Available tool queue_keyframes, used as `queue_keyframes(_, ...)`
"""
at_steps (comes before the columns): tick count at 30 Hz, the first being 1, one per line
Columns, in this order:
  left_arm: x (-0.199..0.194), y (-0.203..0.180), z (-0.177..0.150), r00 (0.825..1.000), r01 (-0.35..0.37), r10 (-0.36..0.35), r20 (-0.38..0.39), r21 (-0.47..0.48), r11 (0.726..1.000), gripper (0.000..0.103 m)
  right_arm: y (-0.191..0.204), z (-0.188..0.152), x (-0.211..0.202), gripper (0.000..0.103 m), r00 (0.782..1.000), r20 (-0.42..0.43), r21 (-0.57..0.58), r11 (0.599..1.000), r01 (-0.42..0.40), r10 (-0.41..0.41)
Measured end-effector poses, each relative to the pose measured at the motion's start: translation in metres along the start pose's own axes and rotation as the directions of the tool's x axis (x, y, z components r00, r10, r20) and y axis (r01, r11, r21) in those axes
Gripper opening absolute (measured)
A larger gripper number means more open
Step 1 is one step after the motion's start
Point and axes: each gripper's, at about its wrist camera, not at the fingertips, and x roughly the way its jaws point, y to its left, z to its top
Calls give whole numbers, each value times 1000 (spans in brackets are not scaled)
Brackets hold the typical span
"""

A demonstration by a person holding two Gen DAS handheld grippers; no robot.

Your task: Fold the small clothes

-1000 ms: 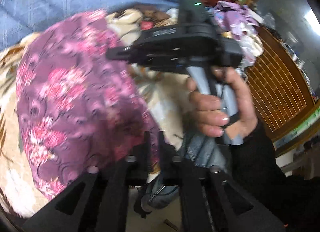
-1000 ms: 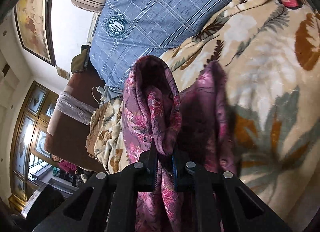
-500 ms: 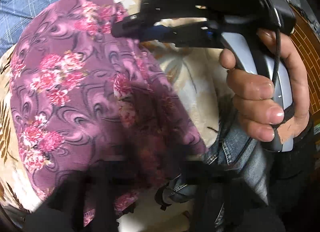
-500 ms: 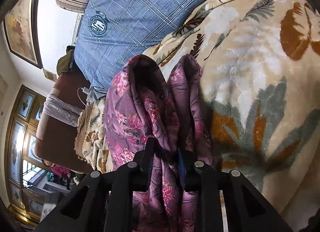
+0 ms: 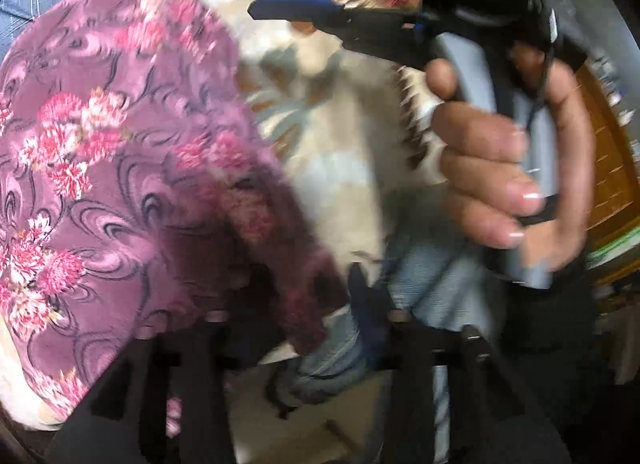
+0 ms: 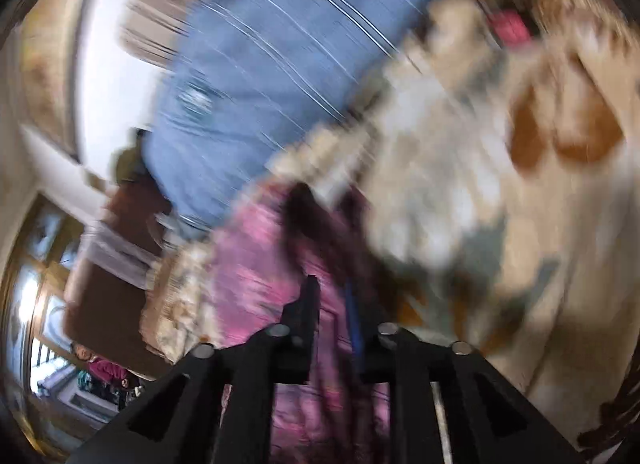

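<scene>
A purple floral garment lies on the leaf-patterned blanket, filling the left of the left wrist view. My left gripper has its jaws apart; the garment's edge lies between and over them. In the same view my right gripper is up top, clear of the cloth, with one blue-padded finger showing. The right wrist view is badly blurred: my right gripper has its jaws apart, with the purple garment just beyond them.
A blue checked pillow lies beyond the garment. The person's jeans and right hand are close on the right. Wooden furniture stands at the far right.
Both grippers have opened and let go of the garment. The right gripper has pulled away from the cloth, moving fast. The garment has dropped flatter onto the blanket.
</scene>
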Motion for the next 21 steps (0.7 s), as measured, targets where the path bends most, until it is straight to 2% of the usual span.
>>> queue_keyframes(1, -10, -4, -2, 1000, 2, -3, 31, 23, 1000, 55, 6, 0, -4, 54, 999, 19, -19, 999, -28, 28)
queue_keyframes(2, -18, -9, -4, 999, -11, 9, 50, 46, 999, 58, 10, -1, -3, 59, 999, 22, -39, 998, -48, 49)
queue_keyframes(5, -31, -12, -15, 995, -74, 69, 75, 73, 995, 60, 22, -7, 10, 60, 999, -28, -90, 995, -34, 32)
queue_keyframes(7, -26, -7, -16, 994, -89, 87, 61, 40, 995, 60, 32, -11, 22, 59, 998, -55, -142, 990, 27, -36)
queue_keyframes(9, -19, 2, -11, 996, -82, 82, 30, 5, 997, 60, 34, -14, 28, 55, 995, -59, -165, 984, 71, -81)
queue_keyframes(11, -10, 0, -7, 998, -63, 64, 20, -17, 998, 60, 29, -15, 31, 46, 993, -75, -146, 986, 78, -90)
queue_keyframes(13, -2, 1, -5, 997, -77, 77, -7, -21, 997, 59, 20, -17, 39, 22, 987, -97, -122, 986, 118, -130)
queue_keyframes(14, 1, 2, -3, 997, -79, 78, -19, -25, 997, 59, 16, -17, 39, 16, 986, -98, -105, 986, 126, -137)
queue_keyframes(17, 1, -17, -1, 999, -46, 46, -18, 2, 999, 59, 1, -13, 32, 2, 992, -90, -27, 996, 81, -83)
queue_keyframes(21, -5, -29, 2, 999, -46, 47, -8, 33, 998, 59, -4, -5, 12, 1, 999, -35, 12, 1000, 24, -23)
